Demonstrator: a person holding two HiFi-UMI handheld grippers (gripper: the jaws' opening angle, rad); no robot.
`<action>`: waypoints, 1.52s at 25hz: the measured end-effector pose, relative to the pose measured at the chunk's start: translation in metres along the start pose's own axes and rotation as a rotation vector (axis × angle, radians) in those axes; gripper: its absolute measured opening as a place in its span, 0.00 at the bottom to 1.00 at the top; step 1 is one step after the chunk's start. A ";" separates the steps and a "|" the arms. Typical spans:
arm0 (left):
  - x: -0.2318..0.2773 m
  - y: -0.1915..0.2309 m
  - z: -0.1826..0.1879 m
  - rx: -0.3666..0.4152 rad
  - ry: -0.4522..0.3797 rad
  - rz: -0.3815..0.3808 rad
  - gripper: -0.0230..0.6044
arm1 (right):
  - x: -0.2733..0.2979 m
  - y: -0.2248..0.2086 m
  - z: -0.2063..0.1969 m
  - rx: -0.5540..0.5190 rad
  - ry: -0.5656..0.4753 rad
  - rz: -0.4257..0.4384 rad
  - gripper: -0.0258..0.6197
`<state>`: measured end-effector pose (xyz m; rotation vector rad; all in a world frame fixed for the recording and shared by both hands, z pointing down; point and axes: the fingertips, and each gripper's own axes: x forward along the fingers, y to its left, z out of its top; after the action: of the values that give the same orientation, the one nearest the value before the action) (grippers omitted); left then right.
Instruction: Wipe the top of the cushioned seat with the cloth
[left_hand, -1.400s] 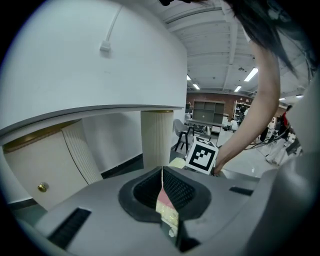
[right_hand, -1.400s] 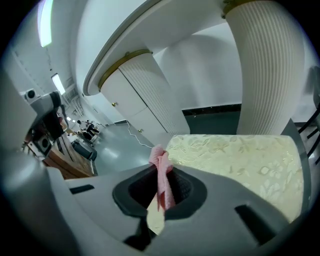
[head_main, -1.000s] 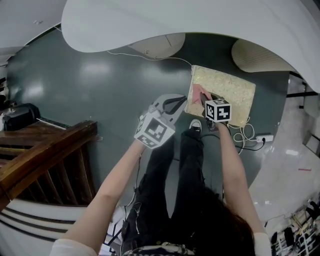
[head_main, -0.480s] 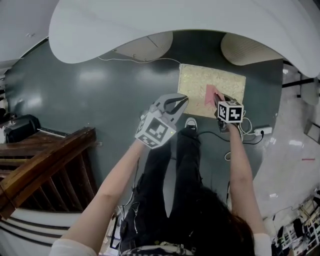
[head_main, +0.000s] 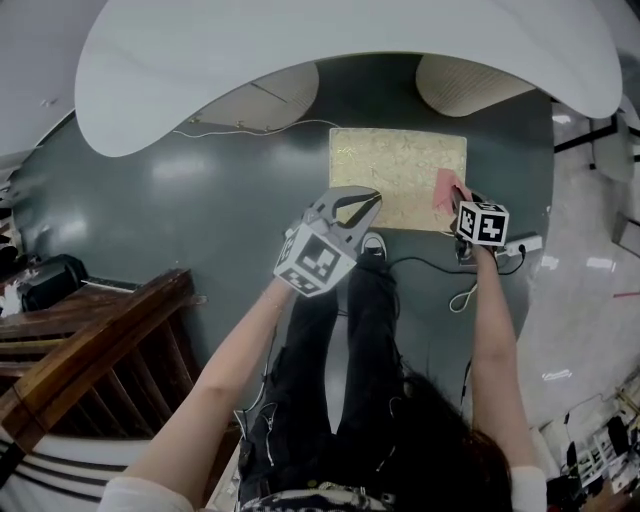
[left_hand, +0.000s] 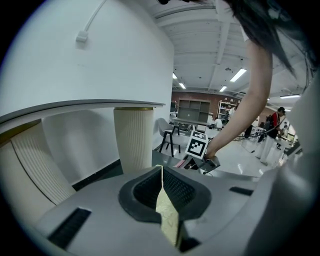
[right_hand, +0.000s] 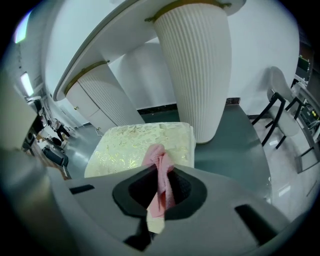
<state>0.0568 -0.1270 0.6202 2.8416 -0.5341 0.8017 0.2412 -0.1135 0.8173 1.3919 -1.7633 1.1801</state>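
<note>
1. Your left gripper (head_main: 358, 203) hangs near the seat's near-left corner, its jaws pressed together on nothing.
2. The cushioned seat (head_main: 390, 165) sits on the floor. It looks padded and will likely give under pressure.
3. Your right gripper (head_main: 458, 200) pinches the pink cloth (head_main: 443, 187) at the seat's right end. The cloth looks light and limp, so grip its bunched fold.
</note>
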 end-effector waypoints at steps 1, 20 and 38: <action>0.004 -0.002 0.001 0.004 0.002 -0.006 0.05 | -0.003 -0.008 -0.001 0.009 -0.001 -0.010 0.05; -0.006 0.001 -0.001 -0.005 0.011 0.012 0.05 | -0.028 0.020 0.004 0.036 -0.088 0.048 0.05; -0.109 0.034 -0.073 -0.091 0.026 0.141 0.05 | 0.036 0.256 -0.031 -0.109 0.002 0.311 0.05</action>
<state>-0.0773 -0.1097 0.6258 2.7307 -0.7550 0.8130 -0.0162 -0.0865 0.7911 1.0793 -2.0634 1.2188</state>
